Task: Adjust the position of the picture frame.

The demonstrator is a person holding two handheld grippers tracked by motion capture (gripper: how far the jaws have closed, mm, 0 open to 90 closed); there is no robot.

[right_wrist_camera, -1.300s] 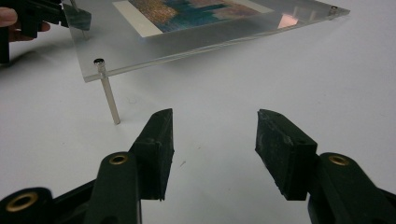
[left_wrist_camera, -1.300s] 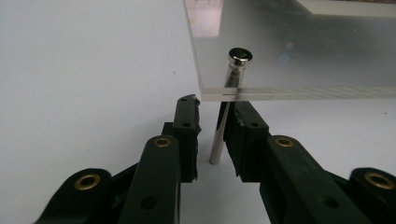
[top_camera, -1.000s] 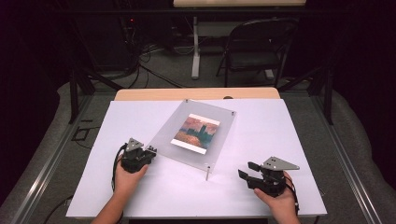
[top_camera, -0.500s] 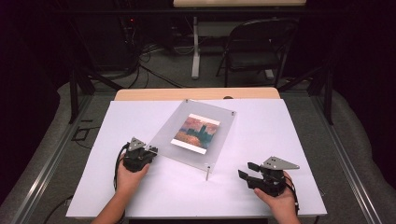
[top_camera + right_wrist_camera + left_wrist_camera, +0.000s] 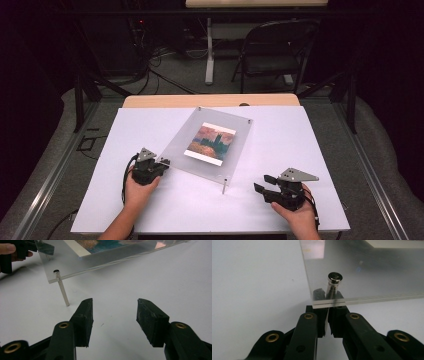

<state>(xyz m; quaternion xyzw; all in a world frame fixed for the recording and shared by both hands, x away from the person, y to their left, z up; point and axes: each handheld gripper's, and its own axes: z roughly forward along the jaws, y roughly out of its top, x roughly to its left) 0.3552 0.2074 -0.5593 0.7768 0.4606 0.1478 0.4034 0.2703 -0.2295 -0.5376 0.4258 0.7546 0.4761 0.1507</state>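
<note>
A clear acrylic picture frame holding a sunset-coloured print lies tilted on the white table. It rests on thin metal legs, one at its near corner. My left gripper is at the frame's left corner. Its jaws are closed around the silver-capped standoff just under the acrylic edge. My right gripper hovers low over the table to the right of the near leg, open and holding nothing.
A wooden strip edges the table's far side. Beyond it stand a folding chair and a table leg on a floor with cables. The left hand appears far off in the right gripper view.
</note>
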